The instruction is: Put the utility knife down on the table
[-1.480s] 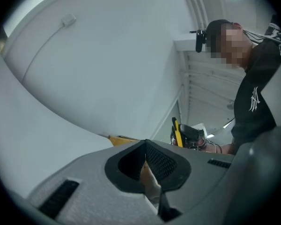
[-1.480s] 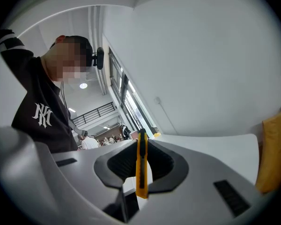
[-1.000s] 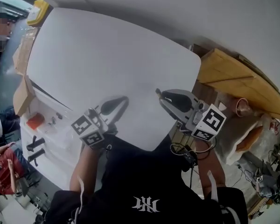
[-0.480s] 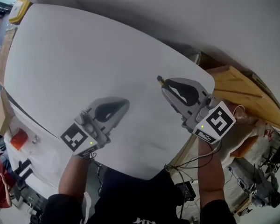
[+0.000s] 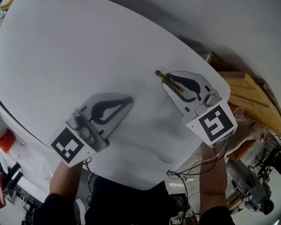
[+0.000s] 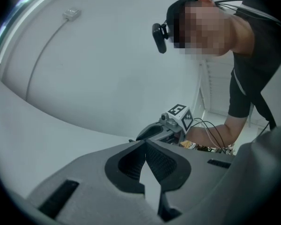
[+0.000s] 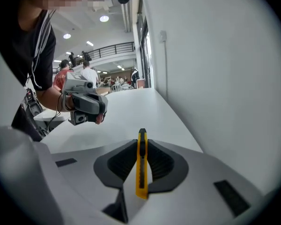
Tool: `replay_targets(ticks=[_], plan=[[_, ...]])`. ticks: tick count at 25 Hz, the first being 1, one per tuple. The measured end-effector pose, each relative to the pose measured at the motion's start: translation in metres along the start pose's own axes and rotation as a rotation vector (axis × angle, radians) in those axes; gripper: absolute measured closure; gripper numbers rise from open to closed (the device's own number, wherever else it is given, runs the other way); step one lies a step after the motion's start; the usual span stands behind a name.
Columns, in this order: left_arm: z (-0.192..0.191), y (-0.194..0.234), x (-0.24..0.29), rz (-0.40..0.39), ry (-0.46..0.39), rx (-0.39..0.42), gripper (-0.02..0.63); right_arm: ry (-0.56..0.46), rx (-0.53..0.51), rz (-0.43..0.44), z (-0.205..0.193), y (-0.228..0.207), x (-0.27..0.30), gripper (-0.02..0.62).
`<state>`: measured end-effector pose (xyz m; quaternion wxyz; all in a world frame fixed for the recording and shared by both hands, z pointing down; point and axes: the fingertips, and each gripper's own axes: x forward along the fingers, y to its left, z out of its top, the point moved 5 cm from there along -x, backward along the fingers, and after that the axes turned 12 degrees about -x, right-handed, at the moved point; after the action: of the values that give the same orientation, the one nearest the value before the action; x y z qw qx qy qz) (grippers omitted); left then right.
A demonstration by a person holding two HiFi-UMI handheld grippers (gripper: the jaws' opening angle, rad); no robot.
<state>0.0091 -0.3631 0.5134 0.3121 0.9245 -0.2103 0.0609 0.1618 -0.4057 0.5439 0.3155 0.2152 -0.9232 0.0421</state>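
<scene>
Over the white worktop (image 5: 84, 46), at about three o'clock in the head view, the right gripper (image 5: 161, 76) is clamped on a yellow utility knife (image 7: 141, 163). The knife stands on edge between the jaws, its tip pointing forward and seemingly just clear of the surface. At about eight o'clock, the left gripper (image 6: 145, 144) has its jaws pressed together on nothing.

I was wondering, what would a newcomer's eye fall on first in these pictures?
Most likely the yellow utility knife, clamped between the jaws of the right gripper near the right edge of the bare white table. Next comes the left gripper, jaws together on nothing, held over the table's near left part.
</scene>
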Motion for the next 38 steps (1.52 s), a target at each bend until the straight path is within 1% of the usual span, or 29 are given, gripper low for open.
replay_targets(ticks=[6,12,15,20,27,31,35,36,38], plan=[[-0.005,0.001,-0.001,-0.021,-0.007,0.010,0.600,0.134,-0.110,0.015,-0.004,0.005,0.024,0.538],[-0.011,0.001,-0.002,-0.025,0.015,0.030,0.600,0.196,-0.138,0.024,-0.011,0.009,0.035,0.538],[-0.012,0.001,-0.001,-0.031,0.026,0.034,0.600,0.208,-0.146,0.041,-0.009,0.011,0.037,0.538],[-0.012,0.001,-0.001,-0.042,0.023,0.010,0.600,0.218,-0.155,0.049,-0.007,0.014,0.039,0.538],[-0.013,0.001,0.000,-0.046,0.033,0.016,0.600,0.232,-0.159,0.065,-0.002,0.013,0.040,0.537],[-0.014,0.001,0.000,-0.047,0.031,0.017,0.600,0.220,-0.153,0.065,-0.002,0.011,0.040,0.523],[-0.017,0.002,-0.002,-0.044,0.031,0.028,0.600,0.190,-0.110,0.059,-0.005,0.010,0.037,0.517],[-0.019,0.002,-0.002,-0.041,0.035,0.028,0.600,0.157,-0.094,0.055,-0.003,0.010,0.035,0.517],[-0.022,0.004,-0.004,-0.035,0.032,0.012,0.600,0.041,-0.035,0.048,0.004,0.012,0.026,0.517]])
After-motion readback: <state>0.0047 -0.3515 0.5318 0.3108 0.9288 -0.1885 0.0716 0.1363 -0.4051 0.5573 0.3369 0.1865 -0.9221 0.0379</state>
